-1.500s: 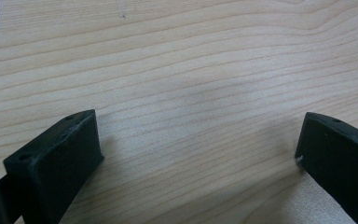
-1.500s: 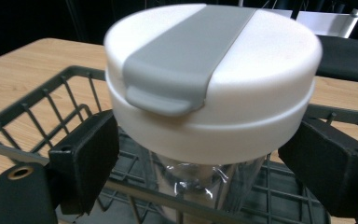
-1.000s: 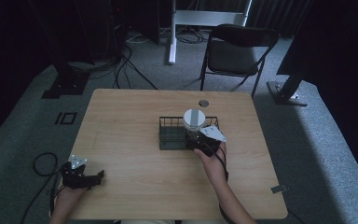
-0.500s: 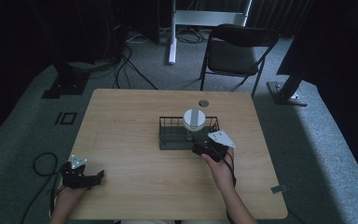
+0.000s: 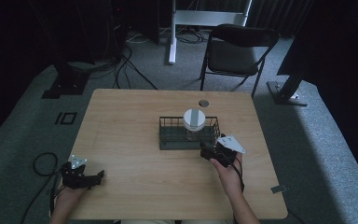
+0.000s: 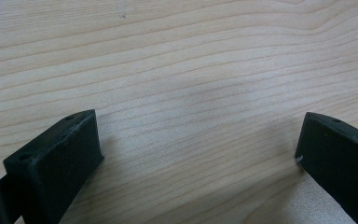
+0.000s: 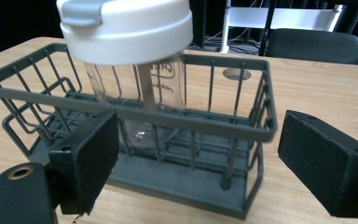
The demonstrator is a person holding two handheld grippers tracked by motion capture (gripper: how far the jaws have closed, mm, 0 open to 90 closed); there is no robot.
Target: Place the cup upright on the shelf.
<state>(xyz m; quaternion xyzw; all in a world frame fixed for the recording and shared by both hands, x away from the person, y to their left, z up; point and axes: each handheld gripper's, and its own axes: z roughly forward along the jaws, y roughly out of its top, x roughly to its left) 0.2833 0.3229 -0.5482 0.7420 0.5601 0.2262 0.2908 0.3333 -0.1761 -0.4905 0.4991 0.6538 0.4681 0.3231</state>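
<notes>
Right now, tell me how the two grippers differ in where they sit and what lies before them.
The left gripper sits at the table's near left corner, with bare wood before its jaws; the right gripper sits just in front of the wire basket, facing the white-lidded jar standing inside. The left is far from the basket, the right close to it. Both are open and hold nothing.

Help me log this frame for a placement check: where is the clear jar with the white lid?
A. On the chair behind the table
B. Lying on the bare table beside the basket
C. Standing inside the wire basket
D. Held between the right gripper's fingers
C: the jar stands upright inside the wire basket, while the right gripper is open in front of the basket, holding nothing.
</notes>
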